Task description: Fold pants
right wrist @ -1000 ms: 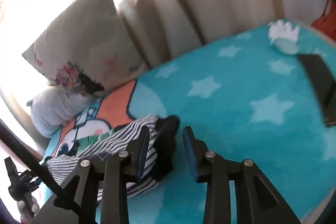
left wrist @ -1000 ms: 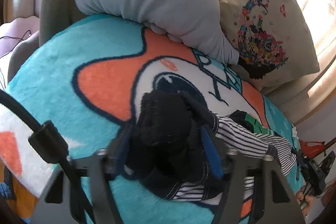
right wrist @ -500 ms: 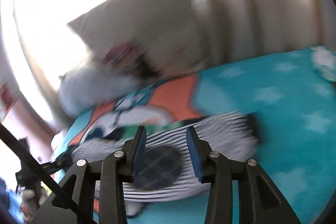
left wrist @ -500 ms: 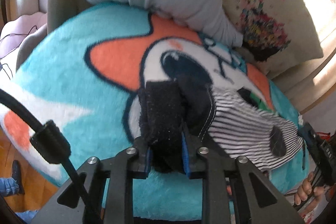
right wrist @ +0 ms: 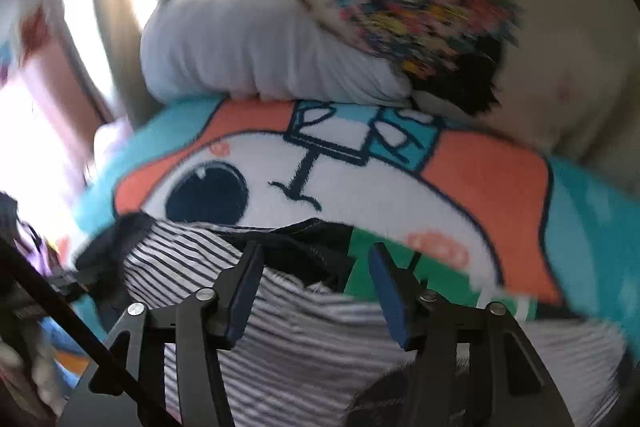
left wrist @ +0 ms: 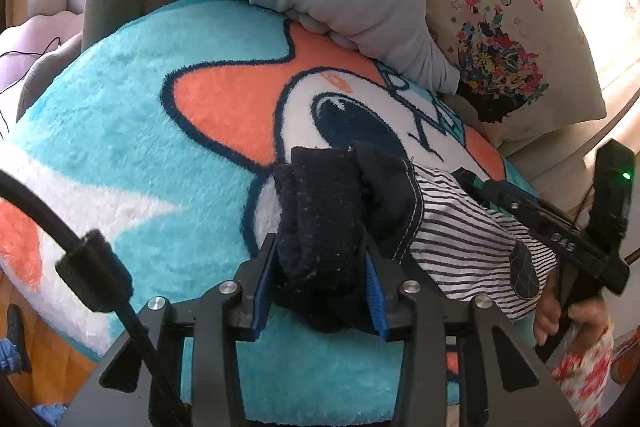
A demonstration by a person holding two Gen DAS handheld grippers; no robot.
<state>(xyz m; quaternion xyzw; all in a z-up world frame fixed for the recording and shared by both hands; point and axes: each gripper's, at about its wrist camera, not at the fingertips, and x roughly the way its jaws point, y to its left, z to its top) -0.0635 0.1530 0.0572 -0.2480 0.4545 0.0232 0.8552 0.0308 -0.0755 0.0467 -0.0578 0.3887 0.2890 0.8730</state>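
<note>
Since a second ago the right gripper (right wrist: 316, 283) has swung from the pants' dark cuff end to their striped middle. Lying on the cartoon blanket (left wrist: 120, 131) on the bed, the striped pants (left wrist: 472, 243) are showing a dark cuff (left wrist: 320, 219) bunched between the left gripper (left wrist: 320, 291) pads, whose jaws are opening. Only the left view is showing a hand (left wrist: 560, 311) on the other gripper. The right gripper's jaws are opening over the stripes, gripping nothing.

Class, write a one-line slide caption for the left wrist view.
Left tongs opening around the dark cuff of striped pants on a cartoon fleece blanket.
</note>
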